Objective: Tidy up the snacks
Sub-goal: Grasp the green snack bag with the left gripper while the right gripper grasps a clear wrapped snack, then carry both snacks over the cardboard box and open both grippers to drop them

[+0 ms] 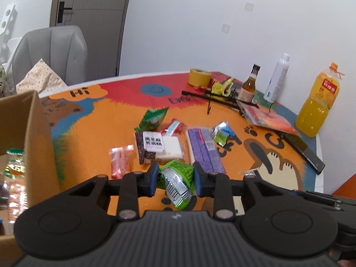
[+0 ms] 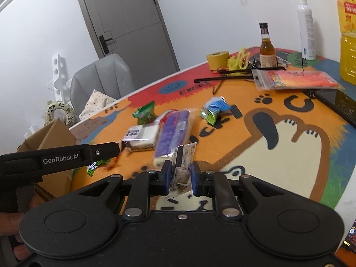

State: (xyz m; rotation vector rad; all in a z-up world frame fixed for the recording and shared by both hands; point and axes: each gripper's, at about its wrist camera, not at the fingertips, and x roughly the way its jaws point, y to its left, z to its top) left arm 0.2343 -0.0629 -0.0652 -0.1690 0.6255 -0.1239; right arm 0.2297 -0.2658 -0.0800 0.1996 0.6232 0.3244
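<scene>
We hold 2 grippers over the orange cartoon mat: our left gripper is clamped on a crumpled green and silver snack packet, lifted just beside the open cardboard box at the mat's left edge, where other packets already lie inside. Our right gripper is clamped on a clear, pale wrapper, raised above the mat. Between them and the far bottles, the remaining snacks lie loose, among them a purple bar and a white cake pack.
</scene>
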